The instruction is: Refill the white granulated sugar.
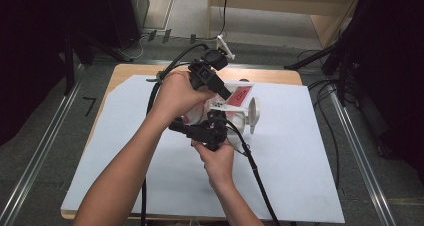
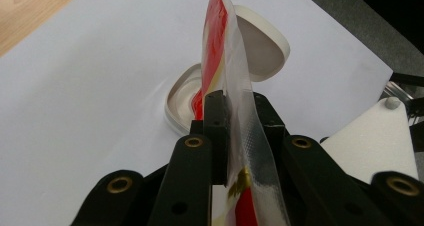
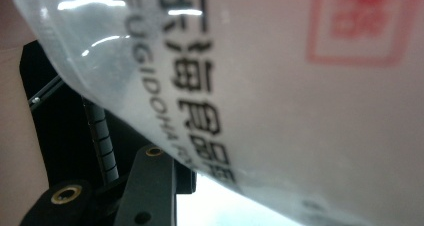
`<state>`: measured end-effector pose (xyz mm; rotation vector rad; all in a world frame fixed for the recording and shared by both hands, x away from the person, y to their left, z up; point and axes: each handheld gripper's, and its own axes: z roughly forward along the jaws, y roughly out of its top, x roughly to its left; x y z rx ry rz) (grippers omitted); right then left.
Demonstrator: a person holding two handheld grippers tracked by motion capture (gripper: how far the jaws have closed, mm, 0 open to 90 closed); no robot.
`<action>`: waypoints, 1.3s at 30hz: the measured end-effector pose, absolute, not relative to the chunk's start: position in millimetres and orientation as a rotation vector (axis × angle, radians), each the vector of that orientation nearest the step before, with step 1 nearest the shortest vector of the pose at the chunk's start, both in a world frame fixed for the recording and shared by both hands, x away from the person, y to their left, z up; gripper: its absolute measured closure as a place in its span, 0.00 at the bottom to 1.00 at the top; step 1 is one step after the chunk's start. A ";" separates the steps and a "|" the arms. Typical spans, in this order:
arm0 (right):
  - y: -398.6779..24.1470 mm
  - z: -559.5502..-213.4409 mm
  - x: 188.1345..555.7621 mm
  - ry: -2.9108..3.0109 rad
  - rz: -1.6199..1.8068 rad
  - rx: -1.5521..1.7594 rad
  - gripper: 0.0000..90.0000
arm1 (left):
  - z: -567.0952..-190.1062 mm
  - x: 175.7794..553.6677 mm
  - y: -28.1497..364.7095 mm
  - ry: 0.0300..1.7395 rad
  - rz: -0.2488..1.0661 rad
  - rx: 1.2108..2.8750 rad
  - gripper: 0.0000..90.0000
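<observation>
A red and white plastic bag [image 1: 239,95] hangs over a white container [image 1: 241,121] whose flip lid [image 1: 254,113] stands open. My left gripper [image 1: 224,92] is shut on the bag's clear sealed edge [image 2: 240,116], and the bag [image 2: 220,41] runs up between its jaws towards the container [image 2: 177,103] and lid [image 2: 265,46]. My right gripper [image 1: 214,121] sits lower, against the bag's body. In the right gripper view the bag [image 3: 280,86], printed with black characters and a red stamp, lies across the jaws; one ribbed finger [image 3: 102,136] shows at the left, pressed to it.
A white sheet [image 1: 310,156] covers the wooden table [image 1: 135,71]. Black cables [image 1: 257,176] trail from both grippers over the sheet and off the near edge. The right gripper's pale three-cornered plate [image 2: 375,136] is close beside the left jaws.
</observation>
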<state>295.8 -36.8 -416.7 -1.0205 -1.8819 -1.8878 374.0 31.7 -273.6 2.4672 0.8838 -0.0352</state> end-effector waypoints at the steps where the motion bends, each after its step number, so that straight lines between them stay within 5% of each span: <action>1: -36.2 -416.8 295.6 -1.882 -1.889 -1.023 0.69 | -273.8 374.1 32.1 0.882 -0.035 2.465 0.91; 39: -20.7 -431.6 278.2 -2.170 -1.836 -0.978 0.70 | -294.4 356.4 69.5 0.905 -0.085 2.430 0.88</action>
